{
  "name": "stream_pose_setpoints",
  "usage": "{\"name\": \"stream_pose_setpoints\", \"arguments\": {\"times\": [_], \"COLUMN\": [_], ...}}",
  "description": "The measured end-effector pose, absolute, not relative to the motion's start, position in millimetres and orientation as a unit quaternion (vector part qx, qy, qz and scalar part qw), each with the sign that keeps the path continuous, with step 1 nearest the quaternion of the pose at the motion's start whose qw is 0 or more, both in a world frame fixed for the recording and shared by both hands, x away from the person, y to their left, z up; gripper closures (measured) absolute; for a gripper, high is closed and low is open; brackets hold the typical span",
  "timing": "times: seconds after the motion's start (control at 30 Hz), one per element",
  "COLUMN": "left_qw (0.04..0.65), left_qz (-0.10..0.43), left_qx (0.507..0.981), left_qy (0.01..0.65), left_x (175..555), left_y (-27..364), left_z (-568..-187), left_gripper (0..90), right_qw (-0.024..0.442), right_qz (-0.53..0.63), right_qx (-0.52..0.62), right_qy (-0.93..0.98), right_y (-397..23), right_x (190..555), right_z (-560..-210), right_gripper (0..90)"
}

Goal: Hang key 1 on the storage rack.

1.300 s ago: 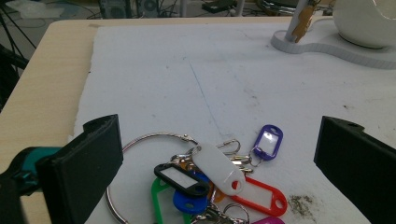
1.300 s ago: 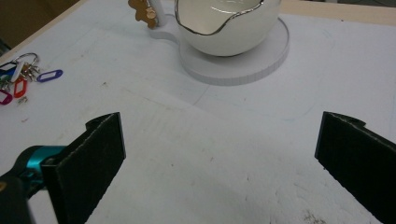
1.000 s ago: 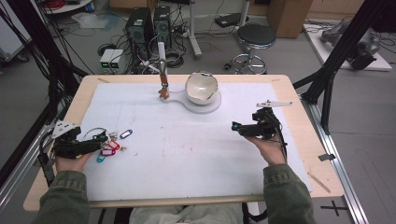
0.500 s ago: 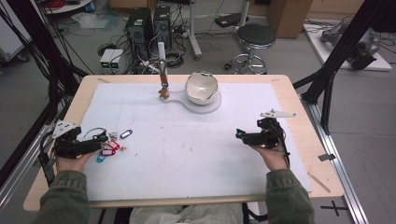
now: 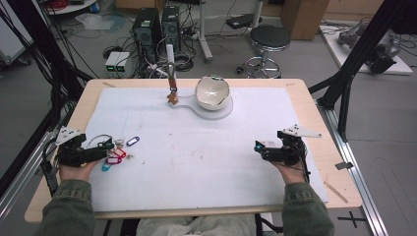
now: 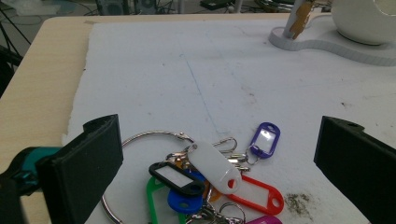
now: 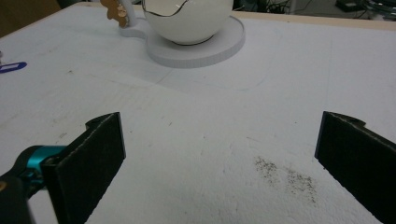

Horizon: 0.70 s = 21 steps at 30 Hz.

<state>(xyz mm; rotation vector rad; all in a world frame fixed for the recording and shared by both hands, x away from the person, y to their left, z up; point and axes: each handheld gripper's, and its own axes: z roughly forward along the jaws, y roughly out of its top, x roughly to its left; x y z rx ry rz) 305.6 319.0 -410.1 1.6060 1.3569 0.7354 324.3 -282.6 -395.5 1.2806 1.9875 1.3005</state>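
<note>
Bunch of key tags (image 5: 116, 151) on the white mat (image 5: 206, 162), near its left edge, straight in front of the left gripper (image 5: 104, 146). Left gripper held low at the left of the table, jaws spread wide, gripping nothing, tips just short of the bunch. From the left gripper view: big metal ring (image 6: 140, 154), white tag (image 6: 212, 163) on top, then black, blue, green, red and purple tags fanned between the wide jaws. Right gripper (image 5: 259, 147) resting on the mat at the right, well apart from the tags, jaws likewise wide and empty. White bowl (image 5: 212, 91) on its stand (image 5: 216, 110) at the far middle.
</note>
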Motion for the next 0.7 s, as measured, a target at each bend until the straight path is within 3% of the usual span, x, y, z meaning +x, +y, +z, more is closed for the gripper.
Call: {"name": "stream_pose_setpoints", "arguments": {"times": [0.7], "left_qw": [0.438], "left_qz": [0.277], "left_qx": [0.659], "left_qy": [0.545], "left_x": [310.2], "left_y": [316.6], "left_z": [-411.3], "left_gripper": [1.7], "right_qw": [0.233], "right_qz": [0.483], "right_qx": [0.47], "right_qy": [0.701], "right_y": [-290.8], "right_x": [310.7], "right_z": [-404.0], "right_gripper": [0.8]}}
